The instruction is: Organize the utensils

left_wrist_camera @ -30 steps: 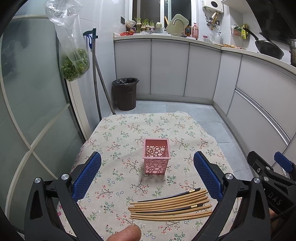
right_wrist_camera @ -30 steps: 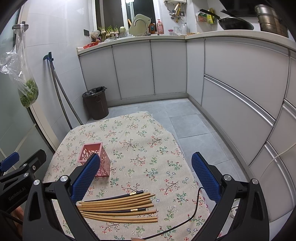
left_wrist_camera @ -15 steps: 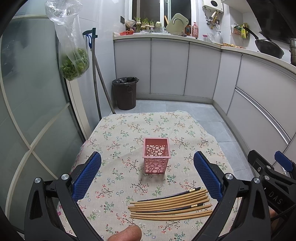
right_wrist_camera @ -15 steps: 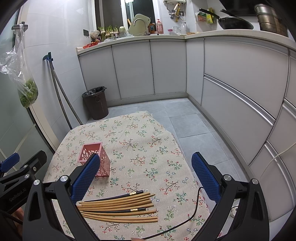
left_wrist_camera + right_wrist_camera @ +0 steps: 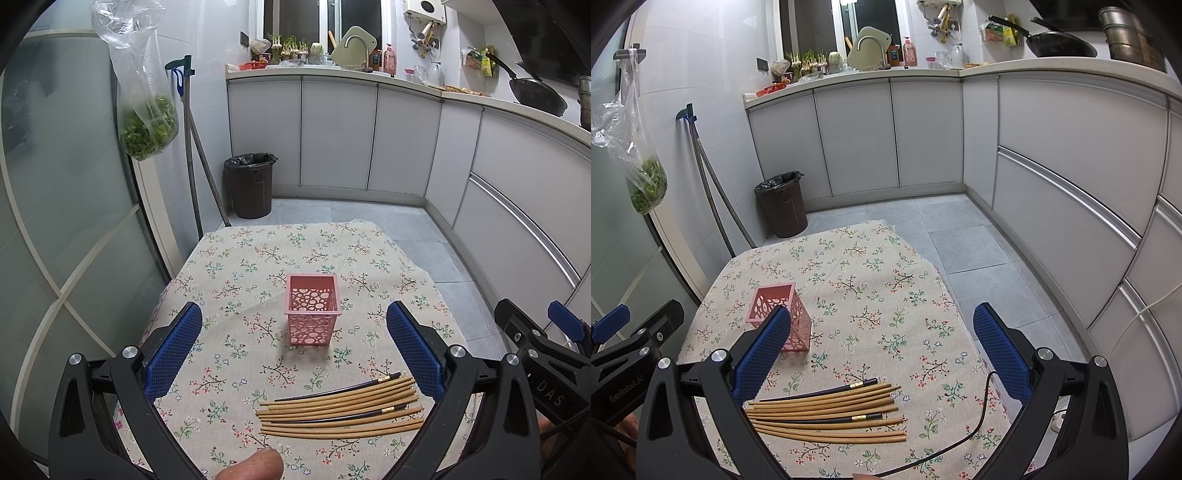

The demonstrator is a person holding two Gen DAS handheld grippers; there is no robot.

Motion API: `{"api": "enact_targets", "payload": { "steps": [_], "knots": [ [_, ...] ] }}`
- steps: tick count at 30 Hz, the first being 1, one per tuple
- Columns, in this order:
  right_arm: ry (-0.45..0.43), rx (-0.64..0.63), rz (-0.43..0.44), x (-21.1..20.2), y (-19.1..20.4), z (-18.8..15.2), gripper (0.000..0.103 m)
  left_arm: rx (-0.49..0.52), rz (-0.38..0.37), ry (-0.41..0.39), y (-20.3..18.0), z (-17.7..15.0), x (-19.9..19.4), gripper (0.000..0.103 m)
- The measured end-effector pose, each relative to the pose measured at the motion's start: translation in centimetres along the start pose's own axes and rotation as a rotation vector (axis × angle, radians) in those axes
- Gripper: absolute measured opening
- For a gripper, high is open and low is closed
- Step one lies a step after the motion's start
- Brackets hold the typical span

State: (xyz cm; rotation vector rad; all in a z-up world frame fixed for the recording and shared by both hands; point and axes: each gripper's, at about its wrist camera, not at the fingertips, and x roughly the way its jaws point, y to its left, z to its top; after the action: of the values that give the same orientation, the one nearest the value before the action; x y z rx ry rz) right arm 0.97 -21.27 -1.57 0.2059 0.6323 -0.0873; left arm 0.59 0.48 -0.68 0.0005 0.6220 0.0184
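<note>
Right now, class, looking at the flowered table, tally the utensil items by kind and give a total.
Bamboo chopsticks: 8 (they overlap, so this is my best count)
Dark chopsticks: 2
Pink basket: 1
Total: 11

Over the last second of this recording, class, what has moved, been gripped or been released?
Nothing visibly changed. The left gripper and right gripper remain open above the table, holding nothing; the chopsticks still lie bundled on the tablecloth, near the empty pink basket.
</note>
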Motion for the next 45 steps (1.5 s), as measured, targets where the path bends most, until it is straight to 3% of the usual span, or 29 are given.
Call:
{"api": "enact_targets", "payload": {
  "steps": [24,31,37,42,45],
  "knots": [
    [0.008,0.003,0.002,0.2,0.0,-0.7,0.096,-0.001,0.002,0.008,0.1,0.1,0.3,0.096],
    [0.01,0.035,0.007,-0.1,-0.7,-0.1,0.096,0.005,-0.008,0.045,-0.1,-0.1,1.4,0.096],
    [0.025,0.1,0.03,-0.8,-2.5,-0.3,0.096,0.079,-0.054,0.14,-1.7,-1.3,3.8,0.096],
    [0.07,0.236,0.118,-1.2,-5.7,-0.2,0.096,0.216,-0.177,0.365,-6.1,-4.1,8.3,0.096],
    [0.126,0.356,0.202,-0.4,-8.2,-0.3,0.096,0.276,-0.202,0.464,-8.3,-5.5,10.9,0.096]
  ]
}}
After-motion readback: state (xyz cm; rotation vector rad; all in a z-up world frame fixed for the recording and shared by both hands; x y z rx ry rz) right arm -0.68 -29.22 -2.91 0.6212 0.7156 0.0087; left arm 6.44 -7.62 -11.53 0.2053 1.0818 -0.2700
